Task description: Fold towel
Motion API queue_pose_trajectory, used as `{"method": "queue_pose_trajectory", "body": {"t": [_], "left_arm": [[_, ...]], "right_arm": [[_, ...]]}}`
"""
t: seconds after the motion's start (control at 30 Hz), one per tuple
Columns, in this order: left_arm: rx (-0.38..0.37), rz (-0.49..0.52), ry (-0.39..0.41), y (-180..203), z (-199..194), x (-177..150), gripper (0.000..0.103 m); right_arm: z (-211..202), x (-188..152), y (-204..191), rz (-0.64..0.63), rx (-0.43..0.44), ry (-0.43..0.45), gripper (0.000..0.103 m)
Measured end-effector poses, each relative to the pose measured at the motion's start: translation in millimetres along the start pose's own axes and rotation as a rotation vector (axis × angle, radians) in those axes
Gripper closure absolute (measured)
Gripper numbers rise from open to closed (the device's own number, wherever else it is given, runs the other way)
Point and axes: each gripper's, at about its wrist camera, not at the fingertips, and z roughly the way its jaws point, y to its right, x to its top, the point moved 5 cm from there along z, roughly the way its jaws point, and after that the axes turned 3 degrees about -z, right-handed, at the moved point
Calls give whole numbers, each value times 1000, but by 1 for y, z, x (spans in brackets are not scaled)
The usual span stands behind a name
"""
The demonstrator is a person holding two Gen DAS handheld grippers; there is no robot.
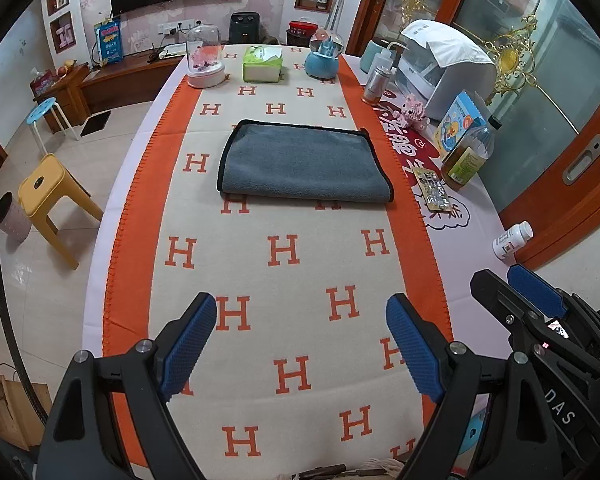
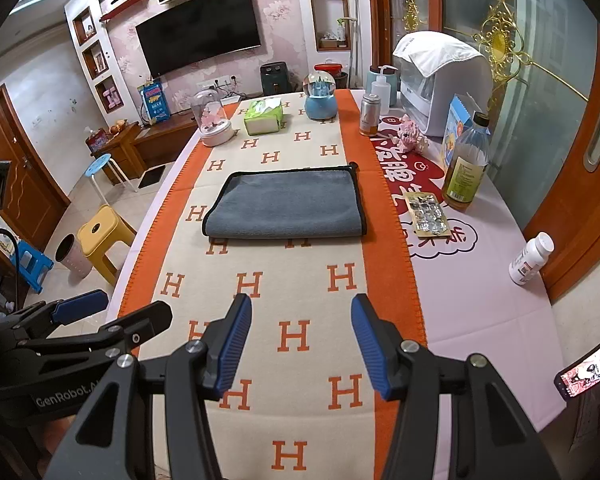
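Both grippers, left gripper (image 1: pixel 300 344) and right gripper (image 2: pixel 300 344), hover over the near end of the table (image 2: pixel 480 312) with fingers spread, holding nothing. Grey towel (image 1: pixel 302 160) lies flat mid-table on the H-patterned runner (image 1: pixel 284 292), already doubled, fold toward us. Soft, light and limp, I'd guess; pinch the black-trimmed corners.

One towel (image 1: pixel 305 160) (two tongs (image 1: pixel 302 344) (image 2: pixel 300 344))

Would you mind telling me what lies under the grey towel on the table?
The grey towel rests on the orange-bordered H-pattern blanket; H letters peek out at its near edge. Whatever else it covers is hidden.
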Motion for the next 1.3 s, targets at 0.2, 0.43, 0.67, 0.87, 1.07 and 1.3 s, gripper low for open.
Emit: {"method": "queue_pose_trajectory", "body": {"t": [0.2,0.43,0.67,0.87,1.07,1.3], "left_arm": [[2,1,1,0,0,1,17],[1,0,-1,0,0,1,17],[3,-1,-2,-1,2,0,17],[2,-1,-3,-1,2,0,17],[2,0,-1,-3,3,-1,17],[0,0,0,-4,4,-4,17]], "right_arm": [[0,0,0,-1,0,1,51],[0,0,0,0,1,-1,51],[1,1,0,0,1,-1,51],[1,1,0,1,1,-3,51],[4,-1,-1,3,-1,-15,51],[4,-5,-1,1,-5,-16,51]]}}
